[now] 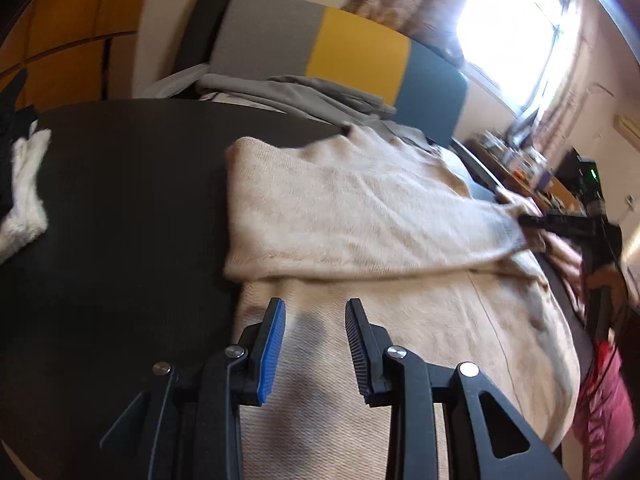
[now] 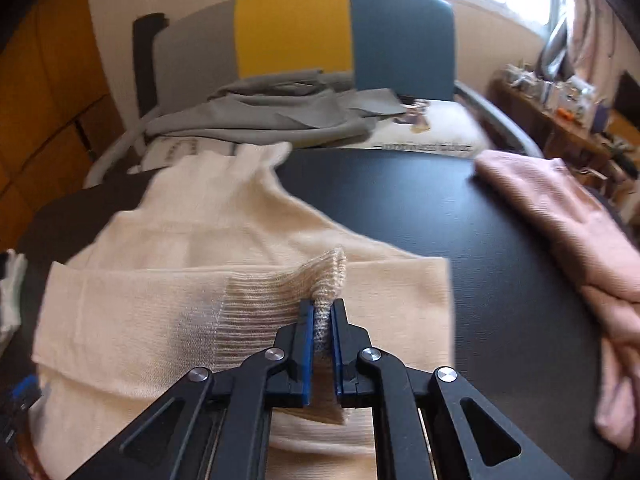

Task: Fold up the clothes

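Note:
A cream knit sweater (image 1: 360, 208) (image 2: 208, 248) lies spread on the dark round table (image 1: 120, 200) (image 2: 420, 200). One sleeve is folded across its body. My right gripper (image 2: 323, 304) is shut on the ribbed cuff (image 2: 328, 276) of that sleeve, holding it a little above the sweater. The same gripper (image 1: 532, 222) shows at the right in the left wrist view, clamped on the cuff. My left gripper (image 1: 316, 308) hovers open just over the sweater's lower body, with nothing between its fingers.
A folded pink garment (image 2: 568, 232) lies on the table's right side. White and black clothes (image 1: 24, 192) sit at its left edge. Behind the table stands a grey, yellow and blue chair (image 2: 320, 40) heaped with grey clothes (image 2: 272, 116). A cluttered shelf (image 2: 560, 96) is at right.

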{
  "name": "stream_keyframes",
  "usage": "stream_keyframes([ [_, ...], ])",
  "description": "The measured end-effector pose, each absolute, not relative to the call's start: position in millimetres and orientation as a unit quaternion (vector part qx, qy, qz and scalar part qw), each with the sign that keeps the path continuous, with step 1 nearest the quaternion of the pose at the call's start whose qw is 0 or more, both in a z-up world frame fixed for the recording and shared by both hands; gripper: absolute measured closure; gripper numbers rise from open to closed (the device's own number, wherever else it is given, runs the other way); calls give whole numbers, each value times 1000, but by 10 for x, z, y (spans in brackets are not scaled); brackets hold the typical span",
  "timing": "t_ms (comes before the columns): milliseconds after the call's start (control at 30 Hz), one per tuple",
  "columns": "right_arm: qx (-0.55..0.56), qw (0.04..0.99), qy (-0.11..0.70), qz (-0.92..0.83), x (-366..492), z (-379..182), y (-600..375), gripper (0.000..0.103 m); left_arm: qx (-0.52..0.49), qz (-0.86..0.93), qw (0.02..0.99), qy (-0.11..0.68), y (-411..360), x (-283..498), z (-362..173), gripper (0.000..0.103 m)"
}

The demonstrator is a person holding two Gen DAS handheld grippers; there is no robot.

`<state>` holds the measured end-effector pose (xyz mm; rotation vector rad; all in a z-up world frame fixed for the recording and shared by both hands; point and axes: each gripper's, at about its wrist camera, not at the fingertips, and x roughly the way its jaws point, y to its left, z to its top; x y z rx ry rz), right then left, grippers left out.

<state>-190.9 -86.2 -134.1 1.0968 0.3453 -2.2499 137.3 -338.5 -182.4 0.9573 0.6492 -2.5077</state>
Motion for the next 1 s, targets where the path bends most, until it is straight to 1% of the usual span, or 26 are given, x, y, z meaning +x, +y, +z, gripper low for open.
stream_keyframes([
  [200, 453, 280, 99, -841, -2011, -1616, -658, 95, 371, -884, 194, 208, -3349, 1246, -1930, 72],
  [333, 458, 273, 86, -841, -2017, -1733, -636, 94, 375, -879, 194, 222, -3369, 1240, -1911, 72],
  [400, 455, 263, 80, -847, -2033, -1713, -600, 89, 375, -877, 197, 225, -3380, 1258, -1866, 71],
  [467, 447, 255, 76, -854, -2043, -1658, -536, 88, 360, -884, 197, 226, -3403, 1285, -1773, 71],
  [500, 443, 251, 74, -857, -2047, -1629, -504, 84, 351, -888, 197, 224, -3428, 1289, -1731, 71],
  [567, 429, 253, 68, -865, -2021, -1520, -428, 84, 336, -895, 195, 218, -3449, 1278, -1625, 71],
  [667, 407, 298, 67, -861, -1904, -1369, -472, 84, 325, -905, 195, 192, -3497, 1146, -1484, 71],
  [767, 393, 345, 96, -847, -1728, -1341, -735, 82, 320, -910, 201, 169, -3619, 932, -1404, 71],
  [833, 392, 353, 122, -841, -1676, -1409, -911, 69, 328, -907, 208, 165, -3744, 762, -1423, 71],
  [867, 395, 350, 133, -839, -1682, -1462, -978, 67, 338, -901, 214, 167, -3818, 682, -1454, 71],
  [933, 403, 338, 151, -837, -1704, -1571, -1071, 67, 343, -895, 222, 179, -3955, 596, -1514, 71],
  [1000, 415, 304, 180, -838, -1734, -1716, -1060, 66, 353, -888, 224, 193, -4090, 510, -1602, 71],
])
